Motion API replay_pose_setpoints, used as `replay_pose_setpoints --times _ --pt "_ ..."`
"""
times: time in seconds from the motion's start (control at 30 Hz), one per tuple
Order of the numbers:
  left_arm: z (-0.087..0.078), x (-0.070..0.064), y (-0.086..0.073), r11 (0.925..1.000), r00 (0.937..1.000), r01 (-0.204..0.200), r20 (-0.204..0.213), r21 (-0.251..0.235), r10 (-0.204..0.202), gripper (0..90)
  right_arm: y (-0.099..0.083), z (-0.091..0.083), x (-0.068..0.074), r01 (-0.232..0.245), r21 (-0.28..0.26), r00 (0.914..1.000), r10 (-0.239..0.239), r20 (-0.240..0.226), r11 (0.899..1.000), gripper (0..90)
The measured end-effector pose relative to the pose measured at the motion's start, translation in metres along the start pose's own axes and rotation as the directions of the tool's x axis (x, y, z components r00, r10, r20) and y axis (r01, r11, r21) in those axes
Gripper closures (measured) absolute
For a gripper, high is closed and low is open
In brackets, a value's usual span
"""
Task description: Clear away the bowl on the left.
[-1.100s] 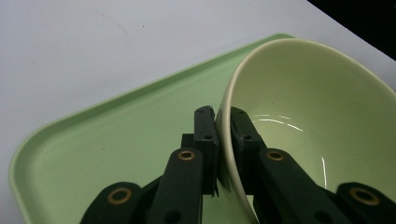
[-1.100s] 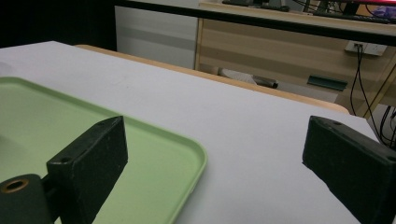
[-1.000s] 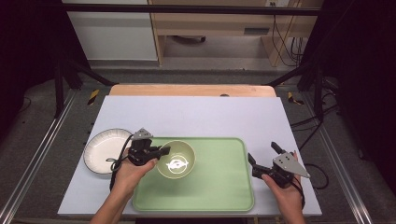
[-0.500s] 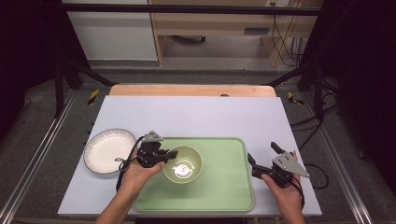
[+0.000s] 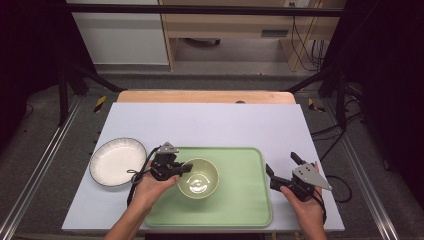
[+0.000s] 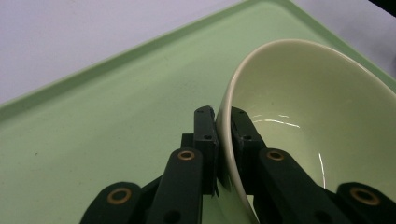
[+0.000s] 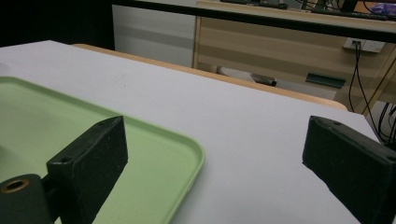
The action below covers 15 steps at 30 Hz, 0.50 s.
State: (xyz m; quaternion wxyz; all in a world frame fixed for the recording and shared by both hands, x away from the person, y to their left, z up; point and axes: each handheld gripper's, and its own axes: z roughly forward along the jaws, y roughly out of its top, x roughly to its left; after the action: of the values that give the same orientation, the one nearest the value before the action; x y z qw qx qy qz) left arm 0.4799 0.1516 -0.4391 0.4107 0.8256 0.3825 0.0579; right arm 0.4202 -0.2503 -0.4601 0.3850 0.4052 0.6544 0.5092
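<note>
Gripper count stood at two, one in each hand. Of the other things, one table, one tray, one bowl and one plate were counted.

The table (image 5: pixel 220 125), covered in pale lilac-white, was the largest thing seen, and everything else was borne on it. The green tray (image 5: pixel 250 200) was laid on its near half, between the two hands. A single pale green bowl (image 5: pixel 199 178) was seen inside the tray, toward its left end, tilted in the left gripper view so that its hollow was turned up and to the right. A single white plate (image 5: pixel 117 161) was set on the table just beyond the tray's left edge, apart from the bowl.

The left gripper (image 5: pixel 181 170) was held at the bowl's left rim, and in the left gripper view (image 6: pixel 223 135) its jaws were seen clamped on the rim, one jaw on the outer wall and one inside. The bowl was thus found directly at the jaw tips, extending away to the right of them.

The right gripper (image 5: pixel 282 172) was held at the tray's right edge with its jaws spread wide, nothing between them, well apart from the bowl. In the right gripper view (image 7: pixel 210 154) the tray's corner (image 7: pixel 187 154) was seen between the parted jaws.
</note>
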Motion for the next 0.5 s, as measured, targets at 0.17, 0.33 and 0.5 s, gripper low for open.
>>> replay_pose_setpoints --times 0.17,0.33,0.5 --pt "0.0002 0.0012 -0.0003 1.0000 1.0000 0.008 0.000 0.001 -0.008 83.1 -0.0002 -0.0002 0.0001 -0.003 0.004 1.0000 0.003 -0.003 1.000 7.1" --pt "-0.0009 0.0051 -0.0008 0.9999 0.9999 0.014 -0.002 0.005 -0.014 83.1 -0.0003 0.0006 0.0007 0.002 0.005 1.0000 -0.002 -0.006 1.000 7.1" --pt "0.0008 0.0059 -0.0019 0.9997 0.9998 0.018 -0.001 0.019 -0.018 82.9 0.0001 0.0002 0.0011 0.006 0.005 1.0000 -0.006 -0.006 1.000 7.1"
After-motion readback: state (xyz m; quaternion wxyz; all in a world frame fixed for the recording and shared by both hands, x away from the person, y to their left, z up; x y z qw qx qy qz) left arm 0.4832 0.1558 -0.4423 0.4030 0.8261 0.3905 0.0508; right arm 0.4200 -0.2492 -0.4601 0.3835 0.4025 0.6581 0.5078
